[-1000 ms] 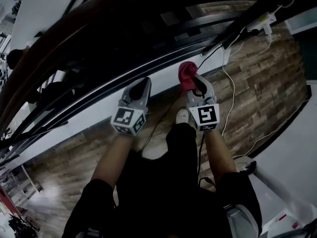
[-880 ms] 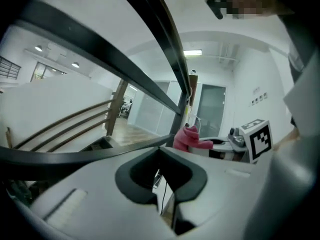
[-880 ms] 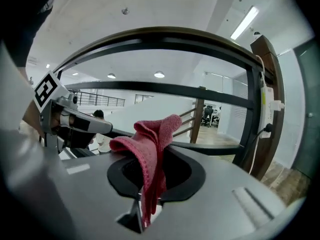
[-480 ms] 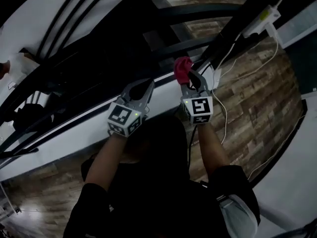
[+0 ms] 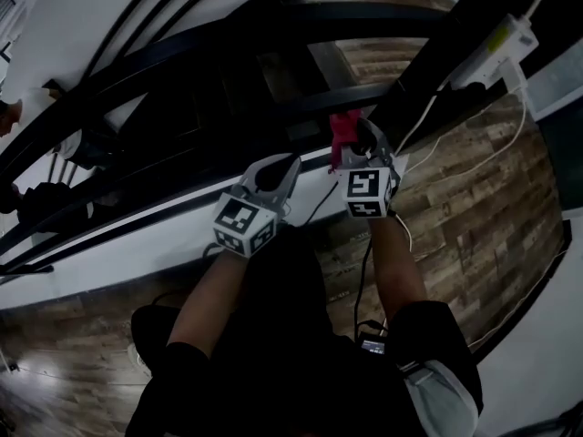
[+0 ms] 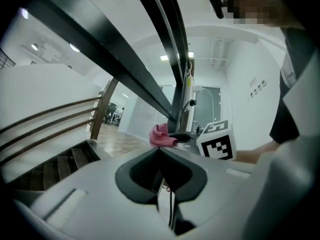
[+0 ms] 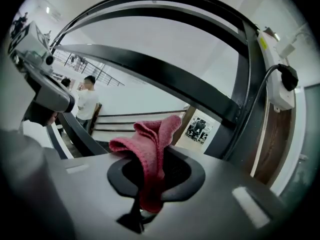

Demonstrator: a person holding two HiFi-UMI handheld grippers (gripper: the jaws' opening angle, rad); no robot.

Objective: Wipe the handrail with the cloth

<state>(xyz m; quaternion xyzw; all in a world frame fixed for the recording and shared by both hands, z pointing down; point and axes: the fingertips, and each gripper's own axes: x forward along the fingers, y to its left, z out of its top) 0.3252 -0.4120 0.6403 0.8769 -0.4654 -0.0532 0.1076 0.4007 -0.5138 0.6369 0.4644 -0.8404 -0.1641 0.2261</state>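
The cloth (image 7: 150, 149) is a nubbly, matt pink knit. The handrail (image 5: 301, 12) looks like smooth dark metal, faintly glossy. Below the handrail, the floor (image 5: 474, 208) is grained wood plank. The left tool (image 5: 290, 162) and right tool (image 5: 357, 139) are matt grey plastic.

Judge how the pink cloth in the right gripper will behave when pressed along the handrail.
Likely floppy: the cloth folds and slumps where the right gripper pinches it. Probably light, bunching rather than sliding flat against the handrail.
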